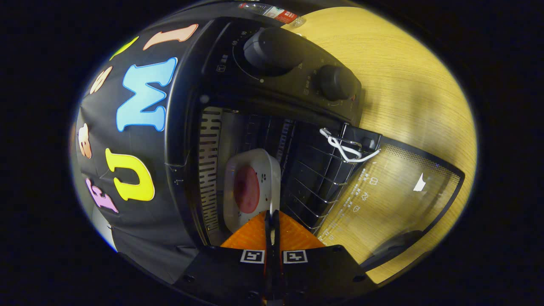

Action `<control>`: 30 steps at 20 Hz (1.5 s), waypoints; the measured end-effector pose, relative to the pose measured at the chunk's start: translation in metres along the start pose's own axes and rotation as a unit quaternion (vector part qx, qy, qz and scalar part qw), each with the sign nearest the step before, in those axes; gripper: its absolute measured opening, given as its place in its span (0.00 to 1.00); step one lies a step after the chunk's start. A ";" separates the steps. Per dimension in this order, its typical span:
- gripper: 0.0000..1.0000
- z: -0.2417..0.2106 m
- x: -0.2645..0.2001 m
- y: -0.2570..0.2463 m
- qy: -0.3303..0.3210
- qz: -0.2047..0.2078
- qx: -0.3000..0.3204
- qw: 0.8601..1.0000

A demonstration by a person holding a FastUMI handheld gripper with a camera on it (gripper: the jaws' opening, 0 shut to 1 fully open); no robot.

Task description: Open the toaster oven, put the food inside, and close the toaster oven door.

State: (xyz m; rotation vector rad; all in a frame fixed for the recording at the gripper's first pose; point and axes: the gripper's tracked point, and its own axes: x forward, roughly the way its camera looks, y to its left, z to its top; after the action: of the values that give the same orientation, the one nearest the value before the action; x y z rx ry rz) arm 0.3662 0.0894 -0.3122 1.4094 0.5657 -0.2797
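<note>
Bright and yellow on the wooden surface (pixel 408 85), as if lit from above. Dark inside the toaster oven (pixel 272 127), with only a little light on the white tray (pixel 255 170). Small shiny spots on the two round knobs (pixel 274 49). One white glare patch on the open glass door (pixel 395 191). Soft dark shadow near the door handle (pixel 391 248). Straight lines bent into curves all around, more so far from the middle. Sharp in the middle, a bit fuzzy close to the hand-held gripper (pixel 273 223), fingers pressed together.
</note>
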 end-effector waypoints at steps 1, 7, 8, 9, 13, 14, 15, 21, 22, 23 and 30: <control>0.02 0.003 0.003 -0.001 -0.011 -0.003 -0.003 1.000; 0.05 0.015 0.007 0.007 -0.047 0.016 -0.005 0.999; 0.06 0.015 0.007 0.005 -0.045 0.012 -0.006 0.999; 0.06 0.015 0.007 0.004 -0.047 0.012 -0.011 0.999; 0.10 0.014 0.006 0.007 -0.051 0.023 -0.021 0.998; 0.13 0.009 0.003 0.009 -0.044 0.026 -0.020 0.999; 0.17 0.005 0.000 0.007 -0.033 0.025 -0.018 0.999; 0.63 -0.022 -0.023 0.003 0.013 0.034 -0.012 0.999; 0.74 -0.026 -0.030 0.001 0.023 0.035 -0.013 0.999; 0.86 -0.035 -0.035 -0.003 0.031 0.033 -0.014 0.999; 0.97 -0.059 -0.081 0.001 0.053 0.049 -0.076 0.995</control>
State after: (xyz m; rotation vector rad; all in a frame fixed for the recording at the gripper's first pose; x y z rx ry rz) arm 0.2869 0.1356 -0.2722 1.3058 0.5912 -0.0824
